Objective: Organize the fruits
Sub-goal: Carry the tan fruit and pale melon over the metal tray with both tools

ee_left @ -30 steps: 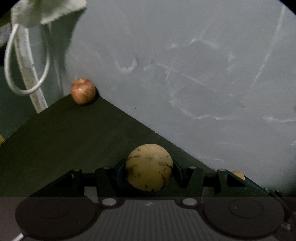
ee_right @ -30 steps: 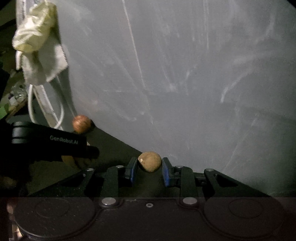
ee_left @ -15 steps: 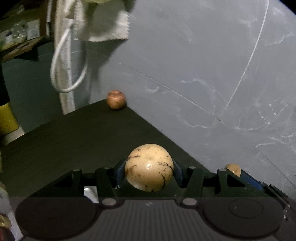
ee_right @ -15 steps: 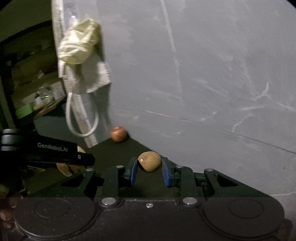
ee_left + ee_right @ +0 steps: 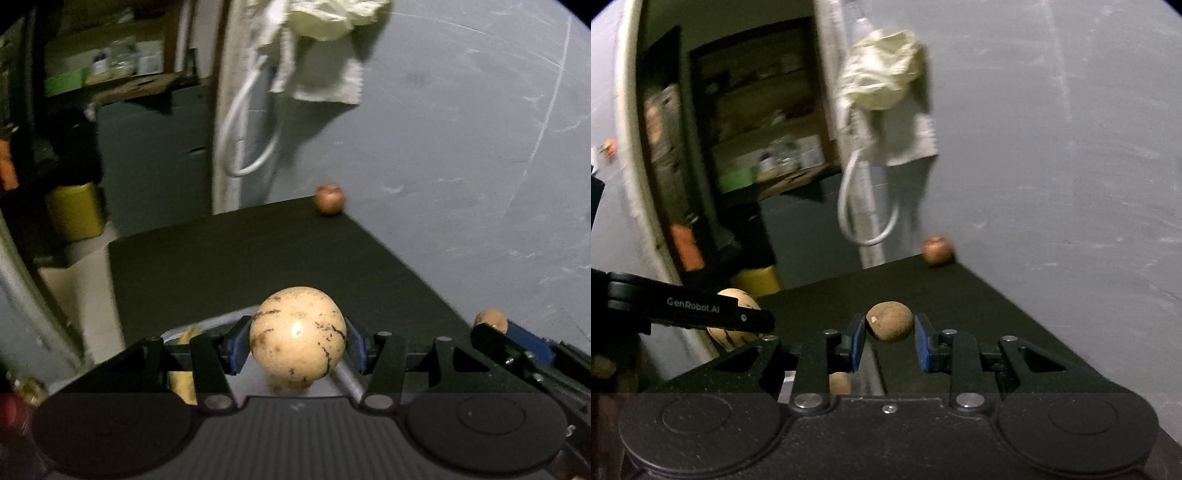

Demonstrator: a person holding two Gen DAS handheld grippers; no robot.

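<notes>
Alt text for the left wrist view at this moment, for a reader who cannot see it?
The left gripper grips a pale round fruit with dark cracks above a dark table. A small reddish fruit sits at the table's far corner against a grey wall.

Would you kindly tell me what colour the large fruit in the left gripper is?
Pale cream-yellow with dark brown crack-like streaks, clearest on the fruit in the left wrist view.

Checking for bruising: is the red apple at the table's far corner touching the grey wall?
Cannot tell. In both wrist views the red apple sits right by the wall, but blur and shadow hide whether they meet.
</notes>
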